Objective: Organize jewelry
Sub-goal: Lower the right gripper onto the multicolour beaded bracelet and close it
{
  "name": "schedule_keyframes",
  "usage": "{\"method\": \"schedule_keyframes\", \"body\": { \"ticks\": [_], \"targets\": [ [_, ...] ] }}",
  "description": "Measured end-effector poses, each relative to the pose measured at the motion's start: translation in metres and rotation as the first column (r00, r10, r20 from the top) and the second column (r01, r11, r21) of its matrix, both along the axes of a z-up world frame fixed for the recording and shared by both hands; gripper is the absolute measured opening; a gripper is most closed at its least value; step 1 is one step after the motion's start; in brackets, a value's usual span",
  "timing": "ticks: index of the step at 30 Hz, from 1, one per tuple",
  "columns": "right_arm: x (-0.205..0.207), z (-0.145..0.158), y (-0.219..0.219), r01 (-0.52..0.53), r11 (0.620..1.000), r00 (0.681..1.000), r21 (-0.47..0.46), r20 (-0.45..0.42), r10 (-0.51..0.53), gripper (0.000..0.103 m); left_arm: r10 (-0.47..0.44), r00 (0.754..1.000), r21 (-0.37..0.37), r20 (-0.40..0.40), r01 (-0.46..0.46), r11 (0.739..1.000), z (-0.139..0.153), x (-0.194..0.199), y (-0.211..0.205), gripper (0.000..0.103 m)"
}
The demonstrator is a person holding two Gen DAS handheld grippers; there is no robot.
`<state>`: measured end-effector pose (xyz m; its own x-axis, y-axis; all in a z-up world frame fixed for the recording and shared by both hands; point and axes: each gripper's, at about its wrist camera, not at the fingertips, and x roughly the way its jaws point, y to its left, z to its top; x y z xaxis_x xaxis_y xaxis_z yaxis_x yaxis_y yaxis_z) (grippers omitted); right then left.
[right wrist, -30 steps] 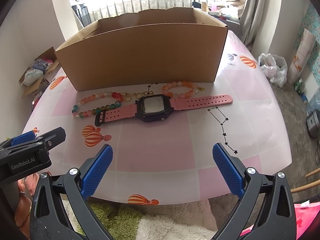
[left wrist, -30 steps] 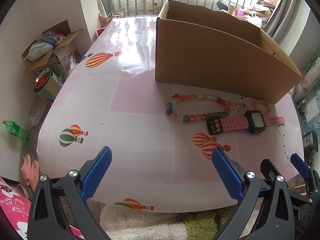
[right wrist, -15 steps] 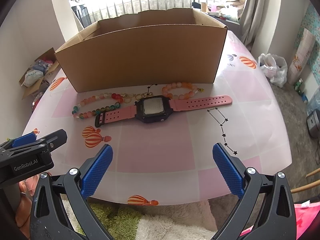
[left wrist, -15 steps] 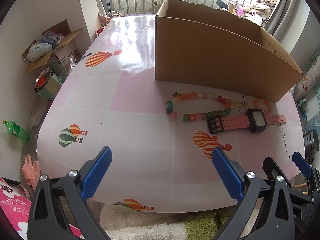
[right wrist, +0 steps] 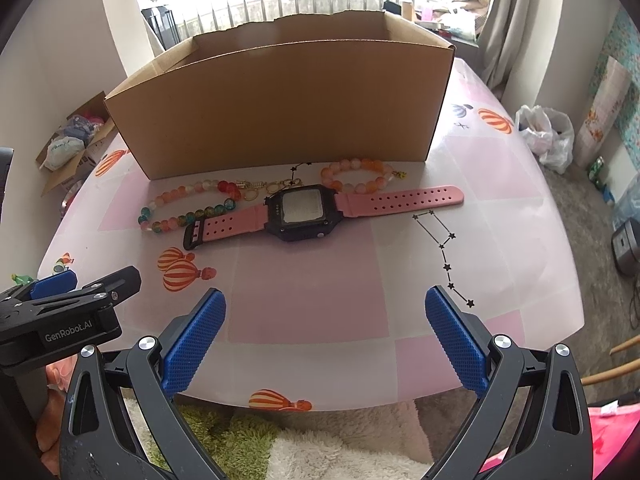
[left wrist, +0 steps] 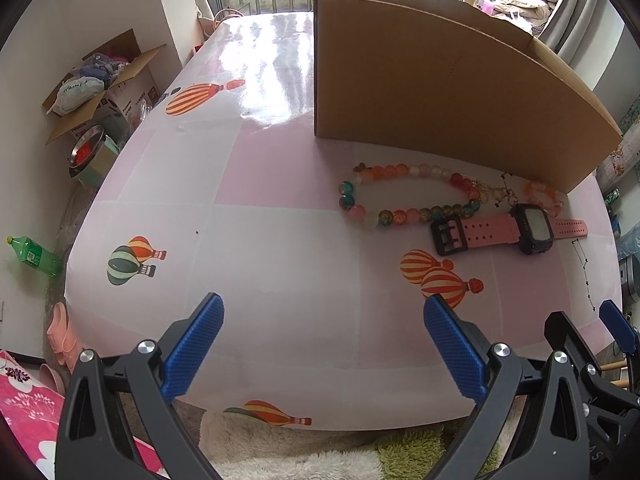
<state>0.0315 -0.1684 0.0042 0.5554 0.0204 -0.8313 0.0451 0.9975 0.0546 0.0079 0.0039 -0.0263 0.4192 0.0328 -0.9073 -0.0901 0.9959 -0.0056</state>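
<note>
A pink-strapped watch (right wrist: pixel 304 210) with a black face lies flat on the table in front of a cardboard box (right wrist: pixel 280 108). A multicoloured bead string (right wrist: pixel 188 204) lies left of it and a small orange bead bracelet (right wrist: pixel 356 176) lies behind it. The watch (left wrist: pixel 516 232), bead string (left wrist: pixel 404 196) and box (left wrist: pixel 440 80) also show in the left wrist view. My left gripper (left wrist: pixel 322 346) is open and empty over the table's near edge. My right gripper (right wrist: pixel 324 336) is open and empty, short of the watch.
The table (right wrist: pixel 312 296) has a pink checked cloth with balloon prints. The left gripper's body (right wrist: pixel 60 312) shows at the right wrist view's left edge. An open carton (left wrist: pixel 100 84), a metal bowl and a green bottle (left wrist: pixel 36 256) are on the floor to the left.
Both grippers have moved slightly forward towards the jewelry. Both stay open. Nothing on the table has moved.
</note>
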Motion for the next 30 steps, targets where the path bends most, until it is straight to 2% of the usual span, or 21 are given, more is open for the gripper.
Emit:
{"method": "schedule_keyframes", "body": {
  "ticks": [6, 11, 15, 18, 22, 24, 26, 27, 29, 30],
  "targets": [
    [-0.001, 0.004, -0.003, 0.010, 1.000, 0.999, -0.008, 0.040, -0.010, 0.096, 0.002, 1.000, 0.025, -0.028, -0.001, 1.000, -0.015, 0.007, 0.003, 0.099],
    [0.000, 0.009, -0.002, -0.002, 0.999, 0.995, -0.034, 0.098, 0.006, 0.096, -0.001, 1.000, 0.029, -0.010, 0.001, 1.000, -0.020, 0.010, 0.004, 0.099],
    [0.003, 0.009, 0.003, -0.051, 0.997, 0.993, -0.052, 0.107, 0.057, 0.096, -0.003, 0.999, 0.024, 0.034, 0.002, 1.000, -0.022, 0.008, 0.007, 0.099],
    [0.006, 0.008, 0.000, -0.091, 0.996, 0.989, 0.012, 0.115, 0.089, 0.096, -0.002, 0.998, 0.026, 0.066, 0.000, 1.000, -0.022, 0.005, 0.006, 0.099],
    [0.013, 0.018, -0.005, -0.147, 0.983, 0.978, 0.107, 0.166, 0.128, 0.096, -0.002, 0.997, 0.028, 0.076, 0.000, 1.000, -0.022, 0.005, 0.007, 0.099],
    [0.019, 0.023, -0.004, -0.190, 0.970, 0.971, 0.151, 0.179, 0.162, 0.096, -0.002, 0.997, 0.029, 0.083, 0.000, 1.000, -0.023, 0.004, 0.006, 0.099],
    [0.030, 0.025, -0.005, -0.224, 0.944, 0.968, 0.241, 0.170, 0.186, 0.095, -0.002, 0.996, 0.031, 0.092, 0.000, 1.000, -0.023, 0.004, 0.006, 0.099],
    [0.034, 0.025, -0.005, -0.238, 0.930, 0.966, 0.280, 0.167, 0.197, 0.094, -0.004, 0.996, 0.030, 0.090, 0.001, 1.000, -0.022, 0.004, 0.005, 0.099],
    [0.044, 0.026, -0.003, -0.262, 0.909, 0.963, 0.324, 0.157, 0.221, 0.081, -0.016, 0.996, 0.025, 0.090, 0.014, 1.000, -0.021, 0.004, 0.006, 0.099],
    [0.047, 0.025, 0.000, -0.271, 0.902, 0.961, 0.336, 0.148, 0.234, 0.078, -0.024, 0.994, 0.011, 0.102, 0.023, 1.000, -0.020, 0.005, 0.009, 0.099]
  ]
}}
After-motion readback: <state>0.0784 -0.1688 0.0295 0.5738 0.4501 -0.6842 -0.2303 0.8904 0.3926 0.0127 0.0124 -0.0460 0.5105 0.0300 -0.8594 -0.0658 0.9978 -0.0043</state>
